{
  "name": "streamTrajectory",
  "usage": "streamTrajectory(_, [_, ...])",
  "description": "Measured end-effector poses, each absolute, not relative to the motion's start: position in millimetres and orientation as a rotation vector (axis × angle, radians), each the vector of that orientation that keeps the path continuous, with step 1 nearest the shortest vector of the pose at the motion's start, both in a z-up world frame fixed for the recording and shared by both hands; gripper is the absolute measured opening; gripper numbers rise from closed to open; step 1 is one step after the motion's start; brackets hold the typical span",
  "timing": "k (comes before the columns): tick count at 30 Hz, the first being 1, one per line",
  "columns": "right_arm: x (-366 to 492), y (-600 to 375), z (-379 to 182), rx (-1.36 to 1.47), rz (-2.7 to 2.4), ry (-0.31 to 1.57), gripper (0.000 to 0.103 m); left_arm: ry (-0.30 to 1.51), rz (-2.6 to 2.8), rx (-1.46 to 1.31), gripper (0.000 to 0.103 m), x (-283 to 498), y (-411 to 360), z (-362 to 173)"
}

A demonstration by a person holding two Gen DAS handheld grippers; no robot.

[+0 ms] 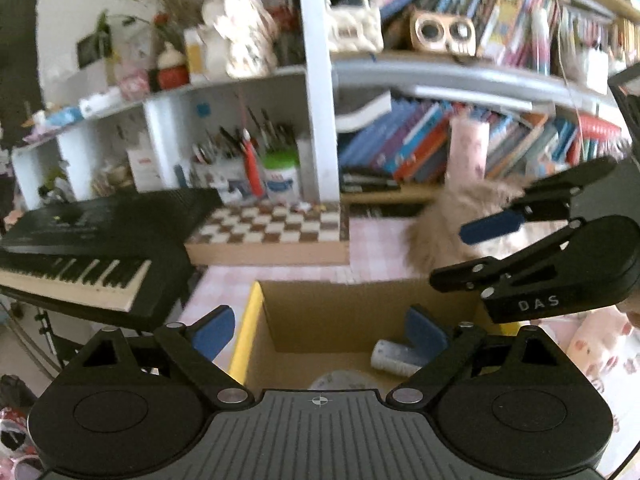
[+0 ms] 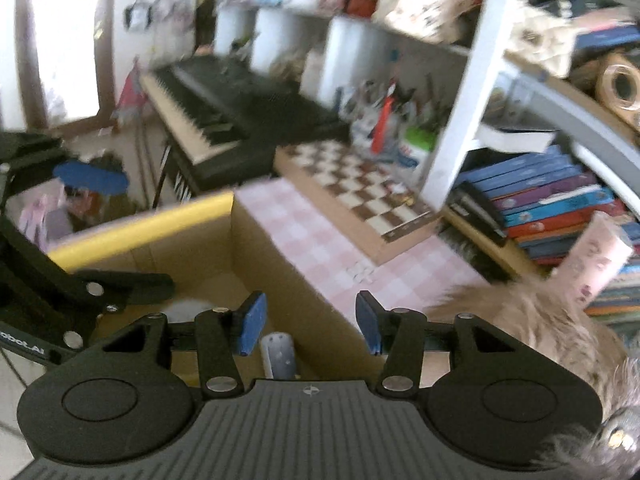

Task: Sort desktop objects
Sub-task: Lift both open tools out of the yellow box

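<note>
Bookshelf [image 1: 440,76]: stands behind the worktop, packed with books and ornaments.
Keyboard [image 1: 92,248]: black, at the left edge of the worktop.
Worktop [image 1: 376,240]: covered by a pink checked cloth.
Chessboard [image 1: 272,232]: lies flat on the worktop, next to the keyboard.
Cardboard box [image 1: 360,308]: open, with a yellow left rim; a grey-white object [image 1: 394,356] lies inside on the floor of the box.
Furry object [image 2: 532,320]: beige, just right of the box.
Left gripper [image 1: 320,334]: fingers spread wide over the box, holding nothing.
Right gripper [image 2: 308,322]: fingers apart, empty, above the box.
</note>
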State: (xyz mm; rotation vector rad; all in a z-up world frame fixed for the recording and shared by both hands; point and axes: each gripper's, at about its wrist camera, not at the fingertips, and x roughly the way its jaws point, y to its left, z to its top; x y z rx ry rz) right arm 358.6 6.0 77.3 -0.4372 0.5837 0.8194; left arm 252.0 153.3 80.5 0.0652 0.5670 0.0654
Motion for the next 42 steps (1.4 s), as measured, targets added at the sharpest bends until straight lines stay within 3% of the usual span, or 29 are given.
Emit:
streamTrajectory(9, [320, -29, 101, -0.28, 0.697, 0.504, 0.048, 0.47, 0.113, 0.062, 0.098, 193, 150, 101])
streamTrajectory(16, [273, -57, 106, -0.21, 0.594, 0.463, 0.059, 0.432, 0.141, 0.032, 0.099, 149, 148, 108])
streamTrajectory(42, [115, -135, 66, -0.001, 0.264, 0.456, 0.066, 0.38, 0.277, -0.078, 0.1, 33, 132, 87])
